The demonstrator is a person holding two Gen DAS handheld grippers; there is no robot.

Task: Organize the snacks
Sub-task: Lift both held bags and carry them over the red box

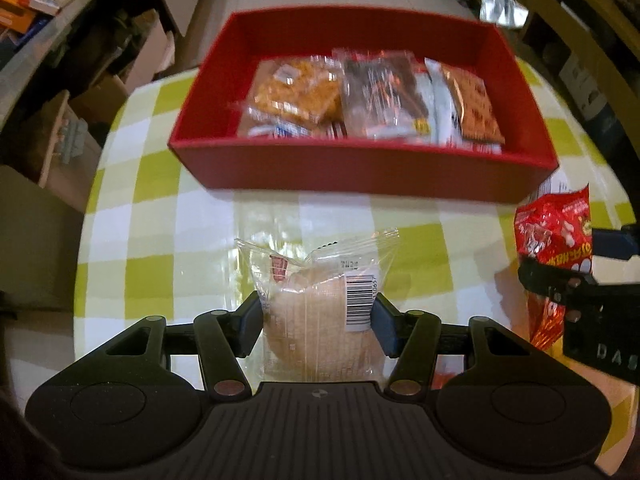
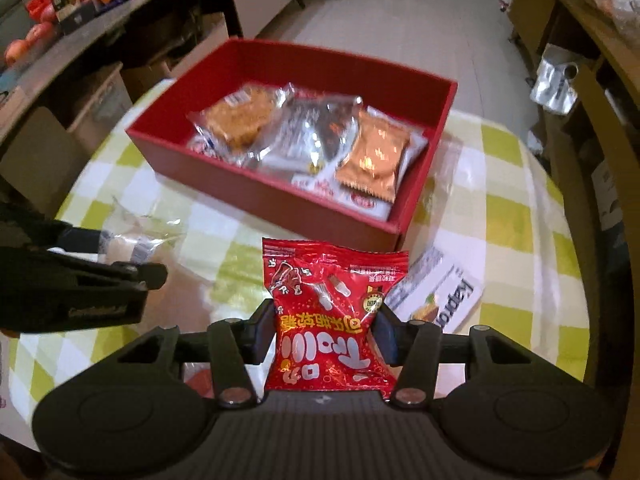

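Note:
My left gripper (image 1: 316, 320) is shut on a clear-wrapped pale round cake (image 1: 316, 312) and holds it over the checked tablecloth, in front of the red box (image 1: 360, 168). My right gripper (image 2: 324, 332) is shut on a red candy packet (image 2: 332, 320), in front of the red box's (image 2: 280, 208) near right corner. The box holds several wrapped snacks: an orange crispy one (image 1: 296, 92), a dark one (image 1: 380, 92) and a copper-coloured packet (image 2: 374, 156). Each gripper shows at the side of the other view: the right one (image 1: 576, 280) with its red packet (image 1: 552, 236), the left one (image 2: 120, 272).
A white printed packet (image 2: 440, 296) lies flat on the table to the right of the red packet. The round table has a green and white checked cloth (image 1: 160, 208). Shelves and cardboard boxes (image 1: 80, 80) stand around the table, beyond its edge.

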